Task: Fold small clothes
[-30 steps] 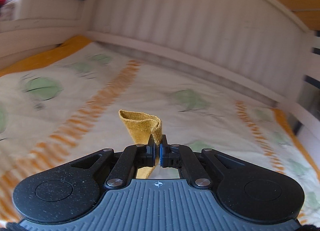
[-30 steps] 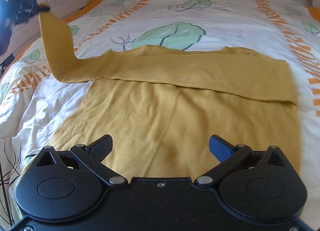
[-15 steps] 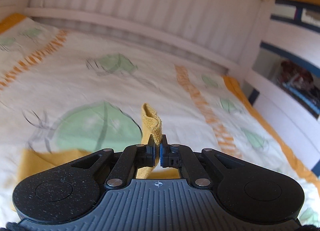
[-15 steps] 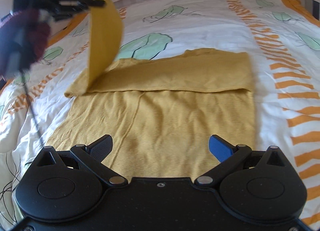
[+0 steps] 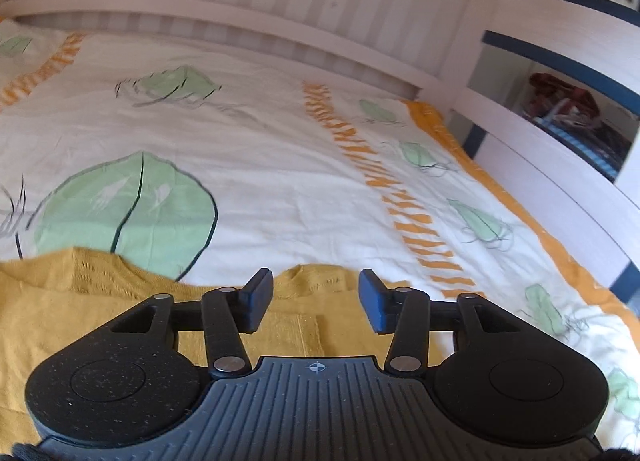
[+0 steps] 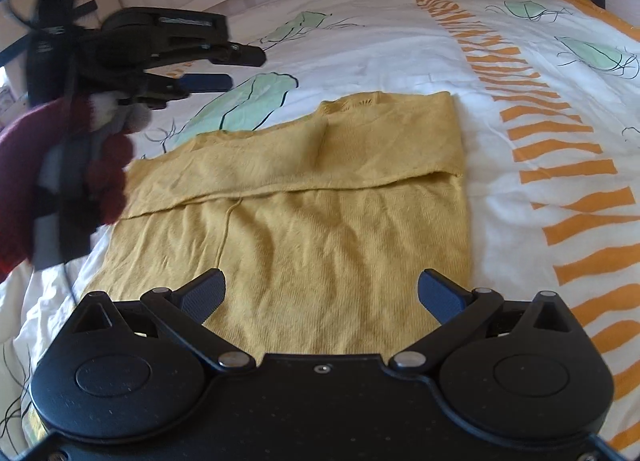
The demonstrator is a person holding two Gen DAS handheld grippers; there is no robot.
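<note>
Bed (image 6: 392, 41): patterned cover, carries everything. No tabletop here.

Sweater (image 6: 304, 197): mustard, lies flat at centre of the right wrist view. Top band is folded down over the body; fold edge runs approx. 9 to 3 o'clock. Long axis of the remaining panel runs 6 to 12 o'clock, hem nearest the right gripper, neckline at 12.

Left gripper (image 6: 224, 69): hovers at 10 o'clock above the sweater's upper-left corner, held in a hand in a dark red glove (image 6: 108, 165). Jaws are opening, nothing between them; cloth released. In its own view the sweater (image 5: 80, 301) lies just below and ahead.

Right gripper (image 6: 320, 293): jaws spread wide, empty, over the hem end at 6 o'clock.

Judgement: next fold prob. lifts the hem toward 12 o'clock. Right gripper is nearer the hem; the left is nearer the neckline end.
</note>
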